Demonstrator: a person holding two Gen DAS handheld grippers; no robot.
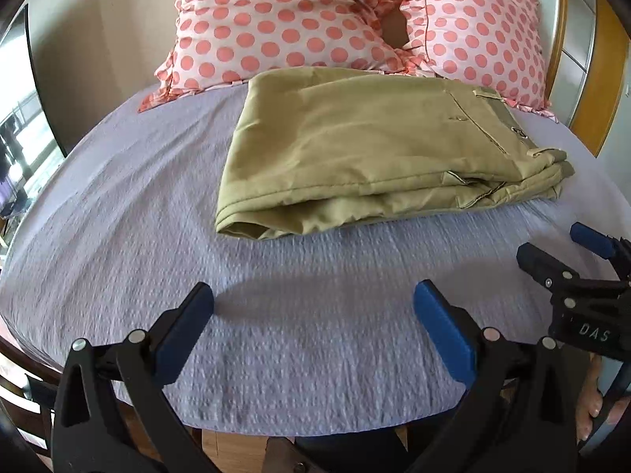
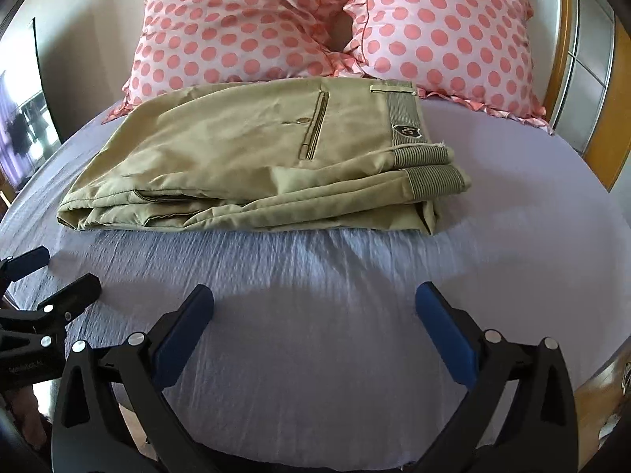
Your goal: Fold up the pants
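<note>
Khaki pants (image 1: 366,146) lie folded in a flat stack on the lavender bedsheet (image 1: 157,216), with the waistband at the right. They also show in the right wrist view (image 2: 252,165). My left gripper (image 1: 313,299) is open and empty, above the sheet in front of the pants. My right gripper (image 2: 314,299) is open and empty too, in front of the pants. The right gripper shows at the right edge of the left wrist view (image 1: 560,246). The left gripper shows at the left edge of the right wrist view (image 2: 59,272).
Two pink polka-dot pillows (image 1: 276,19) (image 1: 485,27) lean behind the pants at the head of the bed. A wooden bed frame (image 1: 560,31) runs along the right. The bed's near edge (image 1: 315,429) is just below the grippers.
</note>
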